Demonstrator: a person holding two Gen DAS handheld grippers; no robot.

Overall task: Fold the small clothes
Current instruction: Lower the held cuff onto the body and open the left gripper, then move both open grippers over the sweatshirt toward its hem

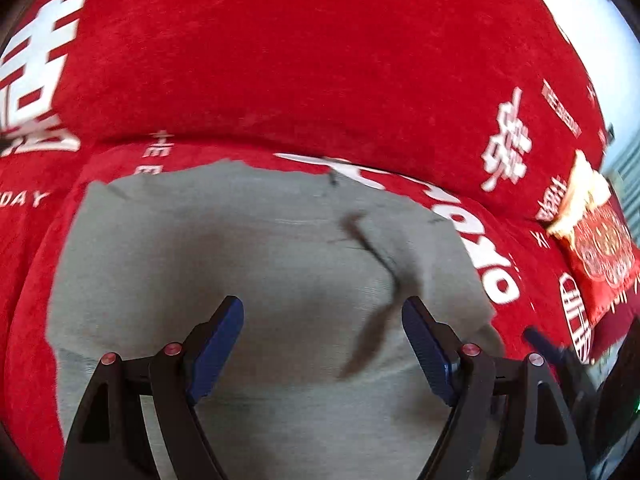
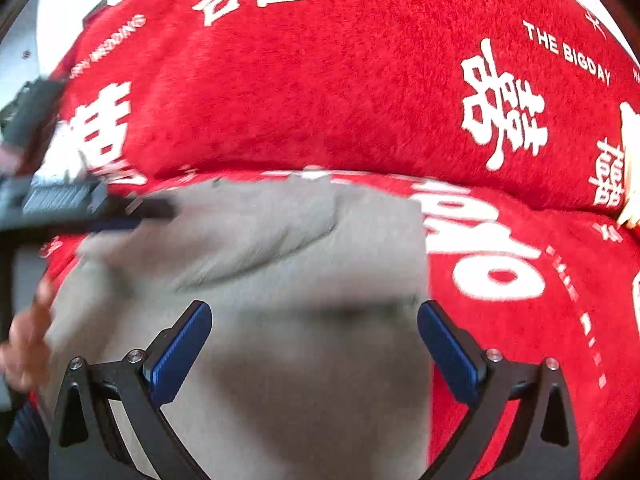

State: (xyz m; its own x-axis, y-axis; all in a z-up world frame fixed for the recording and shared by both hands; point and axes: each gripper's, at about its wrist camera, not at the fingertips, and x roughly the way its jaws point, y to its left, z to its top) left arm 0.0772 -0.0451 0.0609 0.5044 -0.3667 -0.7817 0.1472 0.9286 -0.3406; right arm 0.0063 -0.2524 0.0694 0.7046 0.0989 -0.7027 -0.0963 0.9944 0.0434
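While hovering over the grey garment (image 1: 256, 280), the left gripper (image 1: 322, 320), jaws spread wide, blue pads (image 1: 218, 348) well apart, nothing pinched between them. Grey cloth straight below and ahead of the fingertips, lying flat on the red cover (image 1: 300, 60) with its white lettering. A dark crease (image 1: 380, 264) just ahead of the right-hand pad, running down under it. Far edge of the garment ahead of the gripper, close to where the seat meets the backrest. Off to the right of the jaws, a red and cream cushion (image 1: 596, 240) resting on the cover, well apart from the garment.

Over to the other camera: the right gripper (image 2: 314, 336), also gaping, blue pads (image 2: 182, 352) wide of each other and clear of the cloth. Same grey garment (image 2: 304, 360) filling the space beneath and between the fingers, a folded flap (image 2: 260, 236) lying ahead of the tips. Right edge of the garment roughly in line with the right-hand pad, red cover (image 2: 340, 80) beyond it. Up to the left of the jaws, blurred, the left gripper (image 2: 132, 212) reaching in over the far left corner of the cloth; cannot tell whether touching. Low on the left, a blurred hand (image 2: 24, 344) beside the garment's edge.
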